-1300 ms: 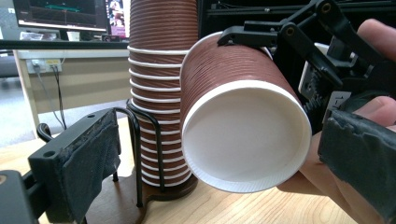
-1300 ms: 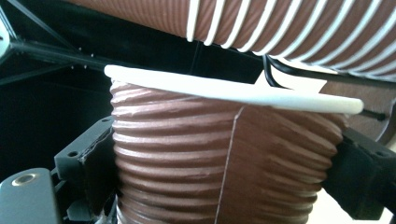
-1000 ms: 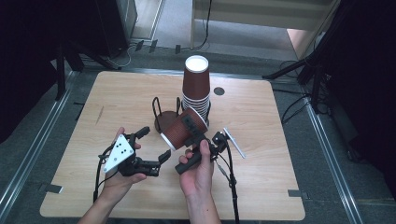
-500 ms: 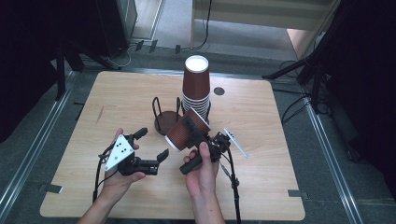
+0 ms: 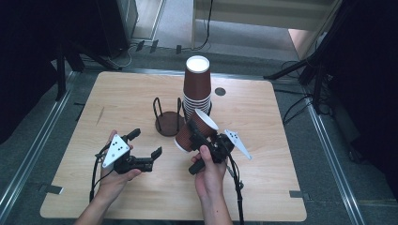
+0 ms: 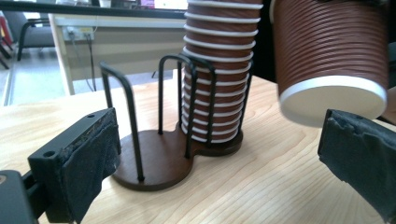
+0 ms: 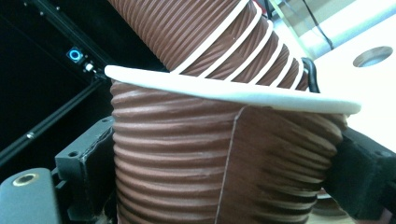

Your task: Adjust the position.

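Wooden table [image 5: 263, 187], round hole [image 5: 219, 91] near its far edge.

Ribbed brown paper cup [image 7: 224, 163] clamped between black jaws, cup stack [image 7: 205, 32] behind its white rim

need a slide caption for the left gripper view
Open left gripper faces a two-slot wire cup holder, its far slot stacked with brown cups; one brown paper cup is held nearby.

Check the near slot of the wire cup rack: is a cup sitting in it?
No. The near slot of the rack shows only its bare brown base, while the cup stack fills the far slot.
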A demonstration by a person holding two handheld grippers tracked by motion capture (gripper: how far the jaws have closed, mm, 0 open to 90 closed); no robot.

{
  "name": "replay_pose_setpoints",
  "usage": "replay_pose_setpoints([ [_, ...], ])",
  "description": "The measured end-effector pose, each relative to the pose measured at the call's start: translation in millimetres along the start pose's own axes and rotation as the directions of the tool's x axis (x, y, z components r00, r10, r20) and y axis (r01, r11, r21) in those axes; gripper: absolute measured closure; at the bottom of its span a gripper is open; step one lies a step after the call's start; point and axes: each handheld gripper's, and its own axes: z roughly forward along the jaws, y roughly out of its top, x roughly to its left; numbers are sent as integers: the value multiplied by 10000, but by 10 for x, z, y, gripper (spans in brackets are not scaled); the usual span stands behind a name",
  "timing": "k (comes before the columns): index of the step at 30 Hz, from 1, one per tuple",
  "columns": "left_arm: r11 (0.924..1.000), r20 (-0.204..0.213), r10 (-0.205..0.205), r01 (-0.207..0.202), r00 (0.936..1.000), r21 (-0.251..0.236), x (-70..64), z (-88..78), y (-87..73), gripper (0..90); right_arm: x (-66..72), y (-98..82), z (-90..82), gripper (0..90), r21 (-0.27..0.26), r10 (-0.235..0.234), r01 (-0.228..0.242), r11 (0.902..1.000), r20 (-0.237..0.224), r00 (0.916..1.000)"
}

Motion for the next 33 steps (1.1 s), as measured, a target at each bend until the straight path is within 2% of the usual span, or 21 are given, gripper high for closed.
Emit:
replay_pose_setpoints([
  [3, 10000, -125, -27, 28, 9999, 69, 38, 1, -32, 0, -25, 7, -9, 101, -29, -382, 383, 9993, 78, 9992],
  [10, 9994, -405, -191, 202, 9990, 284, 143, -4, -100, 0, -79, 35, -40, 101, -222, -900, 907, 9956, 296, 9955],
  [16, 9988, -616, -295, 318, 9977, 371, 218, -13, -131, 0, -114, 65, -58, 101, -385, -1527, 1549, 9872, 537, 9868],
  [21, 9983, -796, -372, 406, 9961, 413, 277, -24, -158, 0, -133, 92, -69, 101, -509, -2206, 2252, 9730, 829, 9718],
  [28, 9977, -1090, -426, 480, 9931, 475, 380, -53, -187, 0, -190, 144, -77, 101, -543, -3172, 3254, 9440, 1219, 9405],
  [33, 9968, -1257, -513, 586, 9907, 549, 442, -72, -213, 0, -234, 198, -87, 101, -557, -3408, 3512, 9346, 1418, 9294],
])
